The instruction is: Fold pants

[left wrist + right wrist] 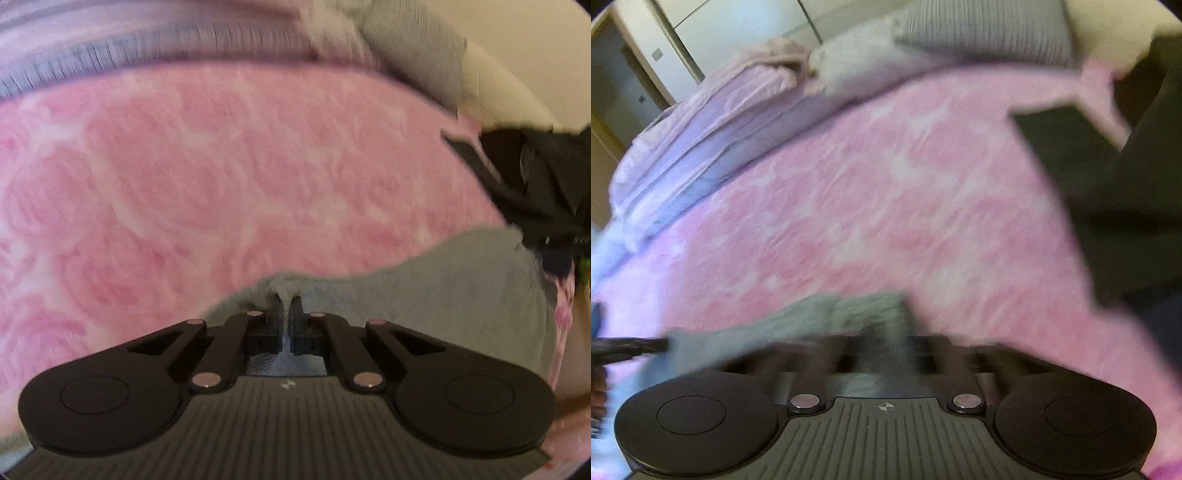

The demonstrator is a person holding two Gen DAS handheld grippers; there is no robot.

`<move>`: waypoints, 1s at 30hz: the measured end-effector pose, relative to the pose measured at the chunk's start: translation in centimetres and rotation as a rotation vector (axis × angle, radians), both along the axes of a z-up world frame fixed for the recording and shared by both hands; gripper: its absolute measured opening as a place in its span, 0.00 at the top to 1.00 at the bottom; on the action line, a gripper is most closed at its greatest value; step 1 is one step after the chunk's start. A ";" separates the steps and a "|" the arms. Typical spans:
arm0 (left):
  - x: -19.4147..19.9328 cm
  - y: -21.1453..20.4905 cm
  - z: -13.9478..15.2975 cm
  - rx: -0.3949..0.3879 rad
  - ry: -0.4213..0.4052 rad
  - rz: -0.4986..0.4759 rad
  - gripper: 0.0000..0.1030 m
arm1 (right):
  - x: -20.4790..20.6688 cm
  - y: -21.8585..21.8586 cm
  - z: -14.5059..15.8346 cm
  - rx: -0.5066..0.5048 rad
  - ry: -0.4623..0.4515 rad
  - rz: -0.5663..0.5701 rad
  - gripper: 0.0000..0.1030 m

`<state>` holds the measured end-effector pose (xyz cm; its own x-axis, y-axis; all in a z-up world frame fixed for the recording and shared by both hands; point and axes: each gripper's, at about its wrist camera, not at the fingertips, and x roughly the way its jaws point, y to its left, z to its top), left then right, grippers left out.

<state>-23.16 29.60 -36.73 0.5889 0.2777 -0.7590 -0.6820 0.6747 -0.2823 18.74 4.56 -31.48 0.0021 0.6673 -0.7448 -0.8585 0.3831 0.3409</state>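
Observation:
Grey fleecy pants (443, 291) lie low over a pink patterned bedspread (221, 177). In the left wrist view my left gripper (284, 308) is shut on a pinched fold of the pants' edge, and the cloth stretches rightward to a black blurred shape (532, 184). The right wrist view is blurred: the grey pants (827, 317) bunch just ahead of my right gripper (890, 350), a strip of cloth runs down between its fingers, and the jaws look shut on it. From there the cloth reaches left to a dark gripper tip (631, 347).
A lilac blanket (701, 129) lies folded along the far side of the bed, with a pale fluffy pillow (857, 62) and a grey ribbed pillow (979, 33) beside it. A large dark cloth shape (1126, 184) fills the right. Pale cupboard doors (713, 26) stand behind.

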 end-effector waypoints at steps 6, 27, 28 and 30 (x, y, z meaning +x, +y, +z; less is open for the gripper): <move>1.9 0.0 -2.2 0.113 0.067 -0.036 0.99 | -0.3 1.3 -2.1 -0.034 -0.038 -0.027 0.98; -13.1 -6.7 1.9 0.032 0.023 0.395 0.69 | -3.3 -9.0 0.0 0.154 0.296 -0.389 0.91; -13.9 -7.3 1.9 0.043 0.022 0.408 0.69 | -3.7 -9.6 1.2 0.283 0.298 -0.340 0.91; -15.5 -8.5 1.5 0.064 0.024 0.435 0.69 | -4.6 -10.3 2.0 0.407 0.285 -0.277 0.91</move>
<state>-38.68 21.09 -35.21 0.3891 0.5430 -0.7442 -0.9124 0.3385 -0.2300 14.16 -5.74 -29.50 0.0545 0.9040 -0.4240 -0.5970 0.3699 0.7119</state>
